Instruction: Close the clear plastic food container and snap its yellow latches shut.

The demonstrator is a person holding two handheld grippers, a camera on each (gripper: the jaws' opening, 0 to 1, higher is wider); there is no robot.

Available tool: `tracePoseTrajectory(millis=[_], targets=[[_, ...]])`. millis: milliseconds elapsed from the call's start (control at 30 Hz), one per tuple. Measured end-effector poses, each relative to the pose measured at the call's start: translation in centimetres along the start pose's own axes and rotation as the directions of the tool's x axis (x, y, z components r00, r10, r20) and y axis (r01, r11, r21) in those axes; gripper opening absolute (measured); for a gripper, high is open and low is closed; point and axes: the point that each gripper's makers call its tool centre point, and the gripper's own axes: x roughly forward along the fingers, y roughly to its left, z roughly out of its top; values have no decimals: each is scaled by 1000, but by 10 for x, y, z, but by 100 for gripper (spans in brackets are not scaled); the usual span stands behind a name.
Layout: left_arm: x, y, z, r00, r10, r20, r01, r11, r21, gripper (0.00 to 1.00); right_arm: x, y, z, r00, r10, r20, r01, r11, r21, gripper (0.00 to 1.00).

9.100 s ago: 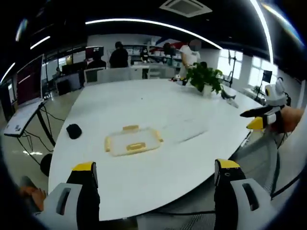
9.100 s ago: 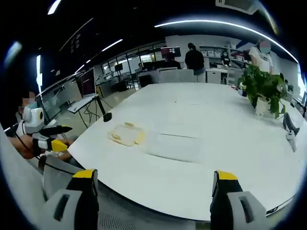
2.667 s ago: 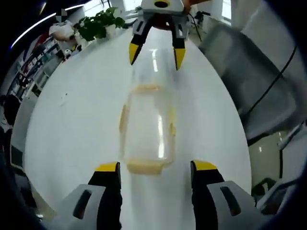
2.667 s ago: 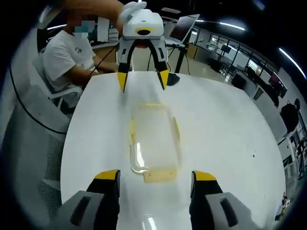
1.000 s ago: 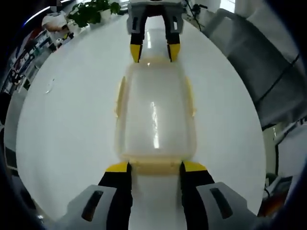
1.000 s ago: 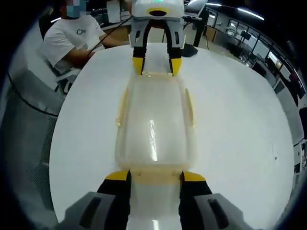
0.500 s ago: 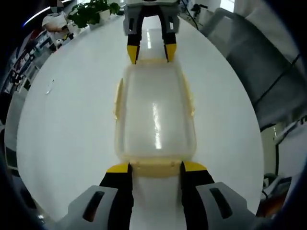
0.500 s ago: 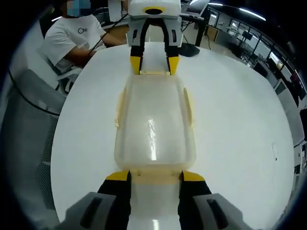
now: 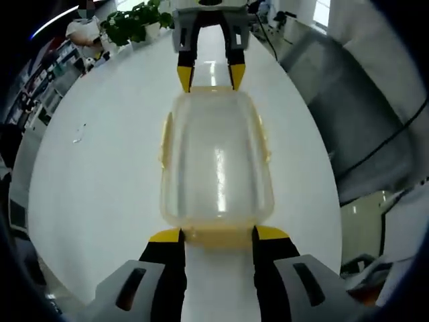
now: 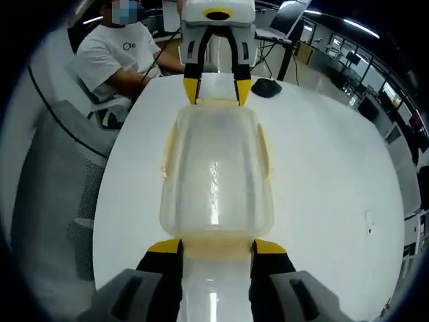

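Right now my left gripper (image 9: pixel 208 233) sits at one short end of the clear container (image 9: pixel 216 161) on the white table (image 9: pixel 100 168), jaws closed in on the yellow end latch (image 9: pixel 216 235) at 6 o'clock. My right gripper (image 10: pixel 208 246) does the same at the opposite end latch (image 10: pixel 216 248); it appears at 12 o'clock in the left gripper view. Whether either truly pinches its latch, I cannot tell. I judge the container light, thin-walled and slick, likely to skate on the tabletop. So I'd hold by both ends and press the stiff yellow side latches (image 9: pixel 163 141), not the flexing clear wall.
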Motion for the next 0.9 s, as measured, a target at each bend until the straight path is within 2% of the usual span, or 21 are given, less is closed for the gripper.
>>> tracePoseTrajectory(millis=[333,600,900], targets=[[-3,0,40,1000,15,-10,-15,1000,5,36,-38,2,-20,1000,-10,1,10,1000,-12,36],[-6,-4,83,1000,15,-22,-15,1000,8,36,-67,7,-47,1000,-11,-3,11,1000,-13,36],[9,0,119,999,21,-32,-20,1000,14,36,-89,7,-80,1000,-18,-9,18,1000,-9,36]])
